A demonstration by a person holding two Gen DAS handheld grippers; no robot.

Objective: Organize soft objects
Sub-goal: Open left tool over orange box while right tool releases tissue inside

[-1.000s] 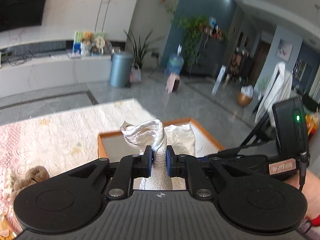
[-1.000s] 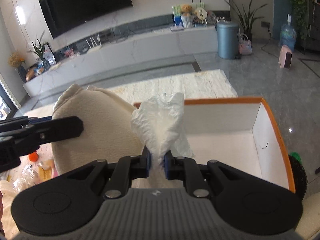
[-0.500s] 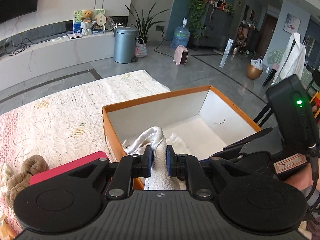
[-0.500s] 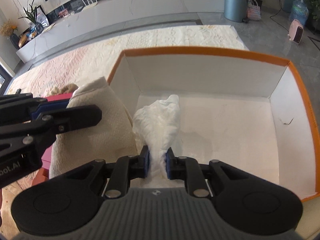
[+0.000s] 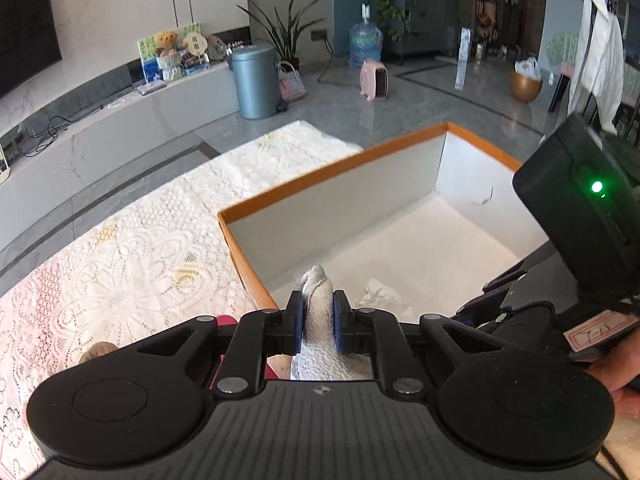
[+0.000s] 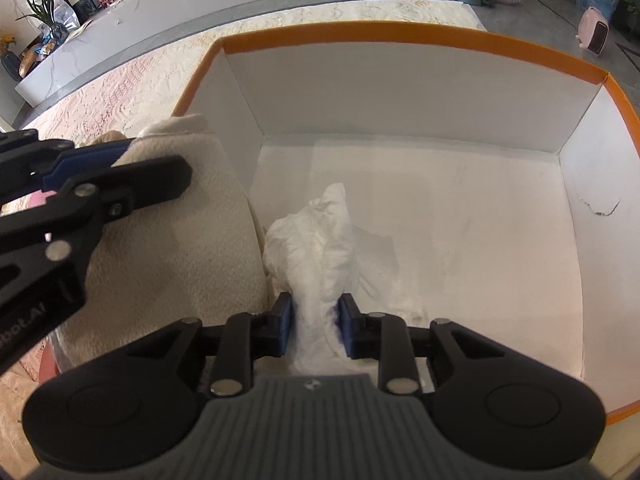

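A cream textured towel (image 6: 168,240) hangs over the near left wall of an orange-rimmed white box (image 6: 400,30). My left gripper (image 5: 317,320) is shut on one bunched end of the towel (image 5: 318,312) at the box's near left corner (image 5: 248,264). My right gripper (image 6: 314,320) is shut on the towel's other, white bunched end (image 6: 316,240), low inside the box over its floor. The left gripper (image 6: 80,200) shows at the left of the right wrist view, the right gripper's body (image 5: 580,208) at the right of the left wrist view.
The box stands on a lace tablecloth (image 5: 132,264). A pink flat object (image 5: 224,320) and a brown plush thing (image 5: 98,350) lie left of the box, mostly hidden. A TV bench, a grey bin (image 5: 256,80) and plants stand far behind.
Both grippers have come down with the towel, from above the box to its near left corner. The right end now rests inside the box. Both stay shut.
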